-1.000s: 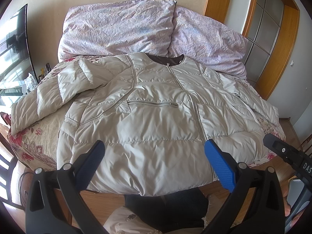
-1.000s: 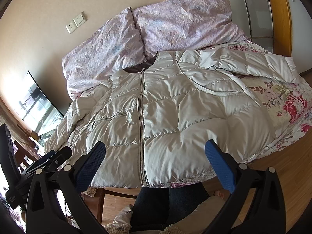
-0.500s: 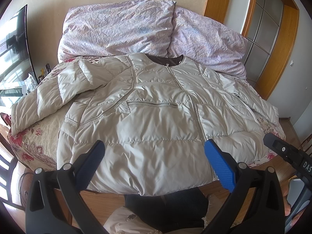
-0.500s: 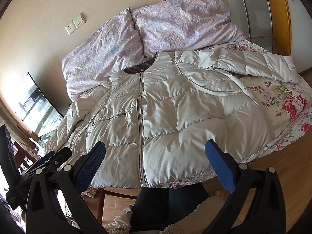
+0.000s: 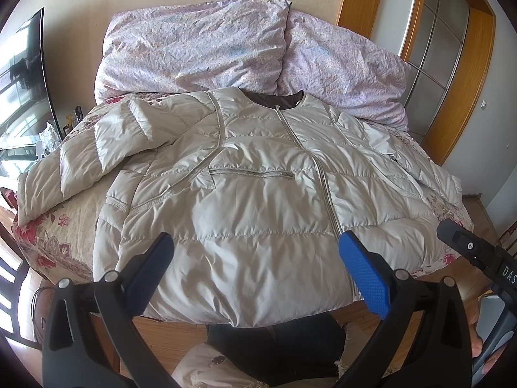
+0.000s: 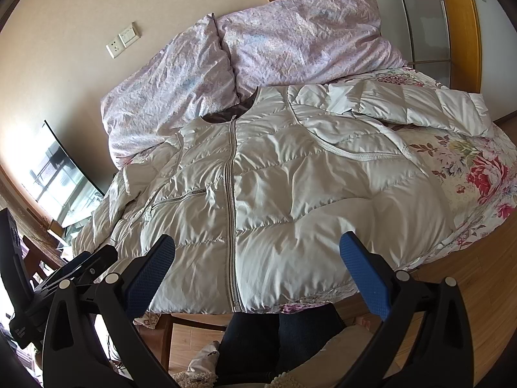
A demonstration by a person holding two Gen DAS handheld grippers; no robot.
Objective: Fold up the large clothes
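Both grippers hang spread and empty at the near edge of a bed that carries a zipped puffer jacket.

Nearest, the left gripper (image 5: 255, 268) and the right gripper (image 6: 257, 265) hover side by side over wooden floor (image 6: 478, 278) and the person's dark trouser legs (image 6: 281, 339), fingers wide apart, blue pads (image 5: 363, 274) clear of the cloth, pointing at the hem. The pale quilted jacket (image 5: 258, 200) lies face up across the bed (image 5: 48, 239), hem overhanging the near edge, collar toward the far edge; one sleeve (image 5: 80, 168) runs to the left edge, the other sleeve (image 6: 413, 106) lies toward the far right corner. Beyond, two lilac pillows (image 5: 200, 42) lean on a beige wall (image 6: 97, 6) with a socket plate (image 6: 124, 40); a dark screen (image 5: 22, 74) stands left, a wood-framed door (image 5: 452, 48) right.
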